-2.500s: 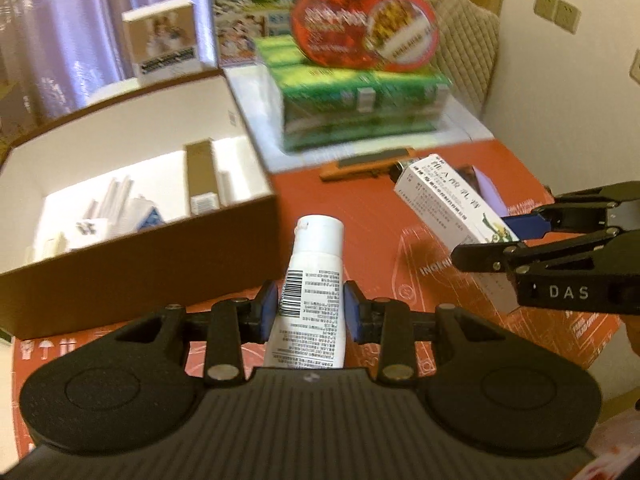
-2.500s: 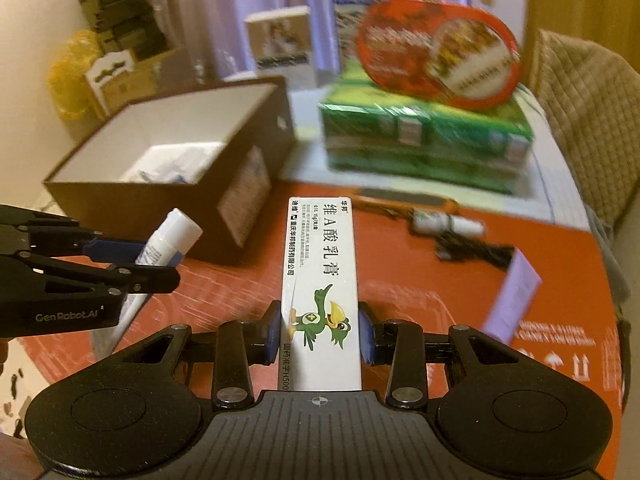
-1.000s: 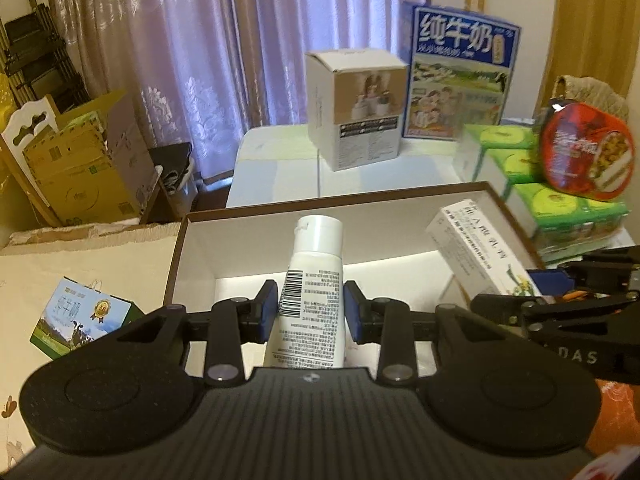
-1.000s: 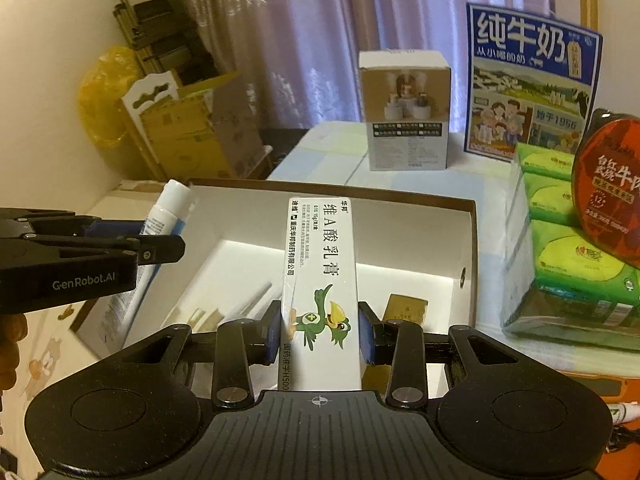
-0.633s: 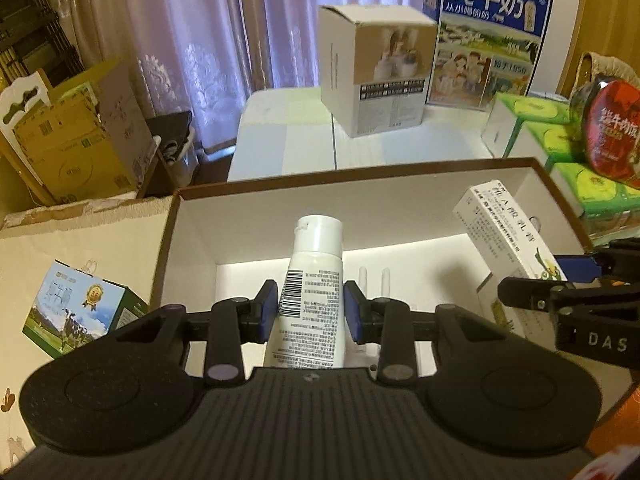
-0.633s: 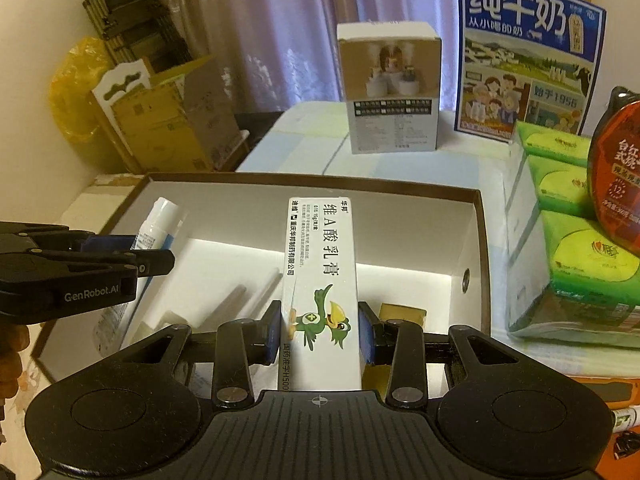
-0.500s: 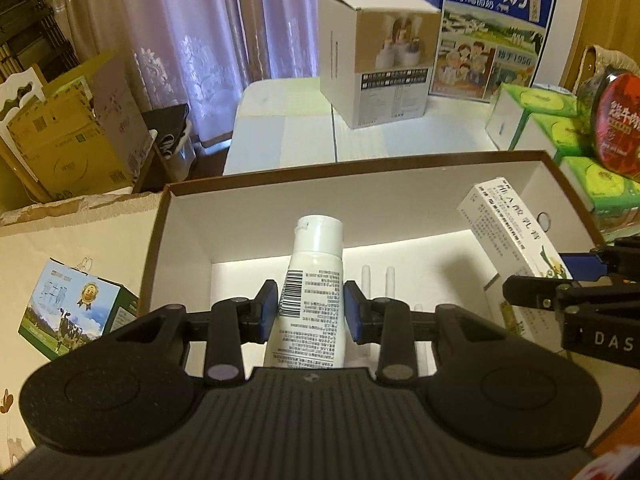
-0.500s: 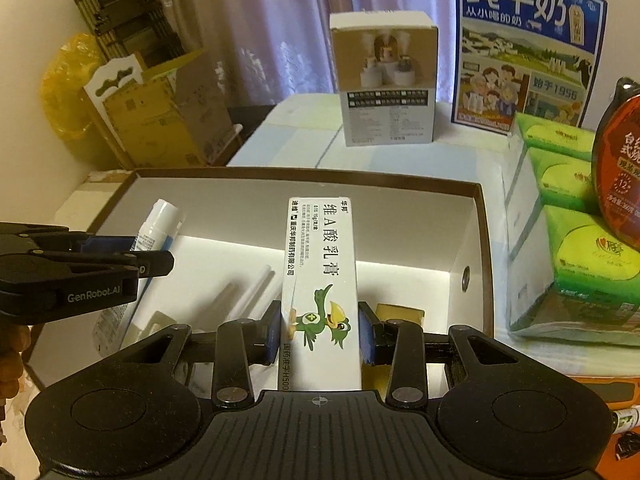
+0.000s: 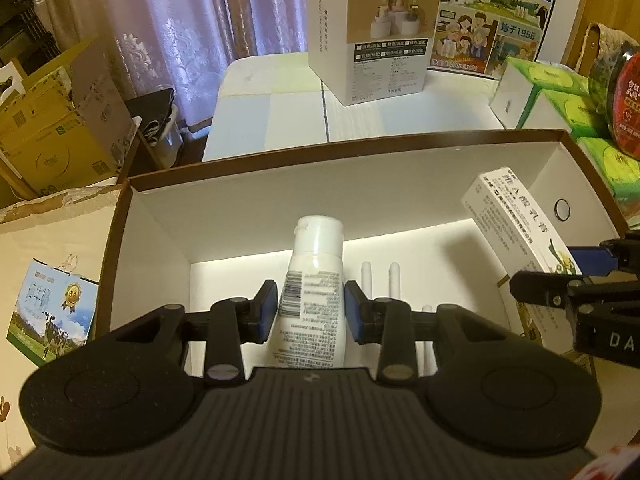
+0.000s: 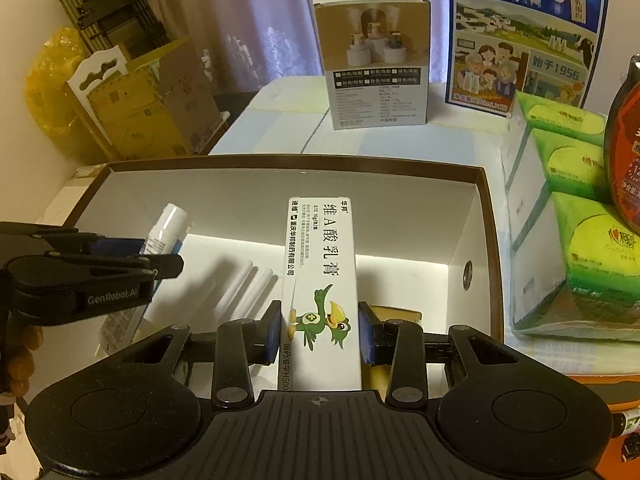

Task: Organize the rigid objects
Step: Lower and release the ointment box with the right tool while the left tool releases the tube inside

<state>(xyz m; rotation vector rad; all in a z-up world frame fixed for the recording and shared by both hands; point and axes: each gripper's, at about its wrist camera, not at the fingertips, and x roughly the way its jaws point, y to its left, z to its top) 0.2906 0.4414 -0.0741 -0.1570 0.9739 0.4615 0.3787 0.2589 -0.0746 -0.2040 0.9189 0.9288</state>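
Purple curtains hang at the back of the room, and a pale surface with a white carton and a blue milk poster is seen past the far side of a brown box with white inside walls. Both tools are held over this open box and point down into it. The left tool is closed on a white tube, which sticks out ahead of the blue pads with its cap end away from the tool. The tube is judged to be light and a bit squashy, with a smooth skin that could slip, so it is best held around its middle, as it is held now. The right tool is closed on a long white ointment carton with a green bird printed on it. The carton is judged to be light and stiff, but its thin card sides could be dented if squeezed hard, so the flat long sides are the best place to hold. In the left wrist view, thin white sticks are seen on the box floor just past the tube, and a small milk box is seen outside the brown box, off to the left. In the right wrist view, a gold thing on the box floor is seen beside the right pad, and green packs are seen off to the right, outside the box.
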